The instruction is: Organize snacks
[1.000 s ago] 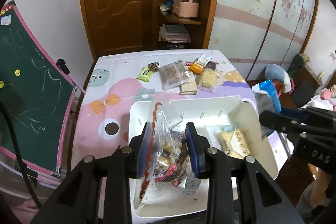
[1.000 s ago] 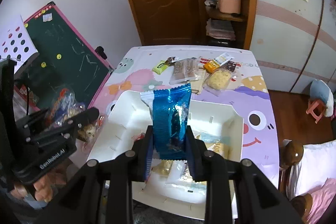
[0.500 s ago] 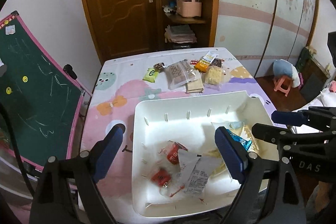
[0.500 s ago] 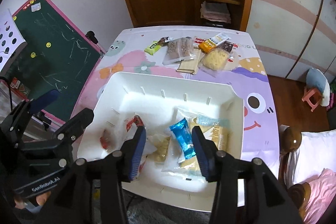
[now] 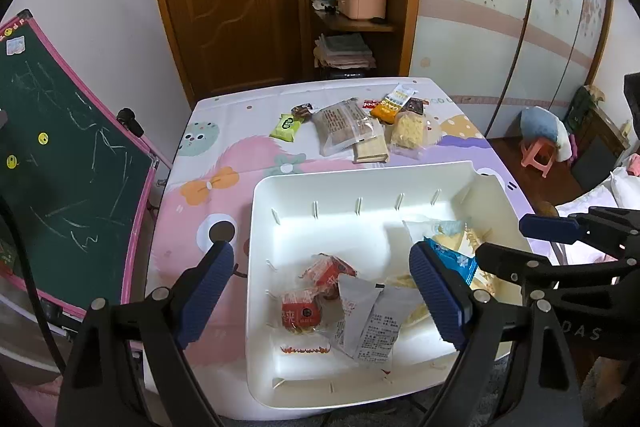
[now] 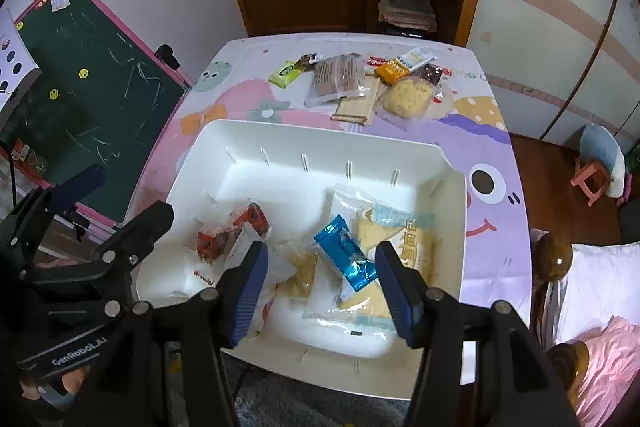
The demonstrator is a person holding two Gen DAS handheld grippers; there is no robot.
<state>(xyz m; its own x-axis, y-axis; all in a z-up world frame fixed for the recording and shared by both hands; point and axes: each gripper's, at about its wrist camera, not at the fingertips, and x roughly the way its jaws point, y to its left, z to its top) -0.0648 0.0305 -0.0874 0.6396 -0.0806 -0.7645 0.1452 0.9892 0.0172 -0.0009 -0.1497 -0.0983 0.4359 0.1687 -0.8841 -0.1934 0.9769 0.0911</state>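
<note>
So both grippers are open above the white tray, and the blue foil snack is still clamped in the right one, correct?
Not quite. The right wrist view shows the blue foil snack lying loose in the white tray, between the open right gripper's fingers. The left gripper is open too.

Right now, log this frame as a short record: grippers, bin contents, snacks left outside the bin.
left gripper: open, empty, above the bin
right gripper: open, empty, above the bin
white bin: on the table, near edge
in bin: blue packet, red-wrapped snacks, pale cracker packs
outside bin: green packet, clear pack of brown biscuits, orange packet, yellow cake pack
</note>
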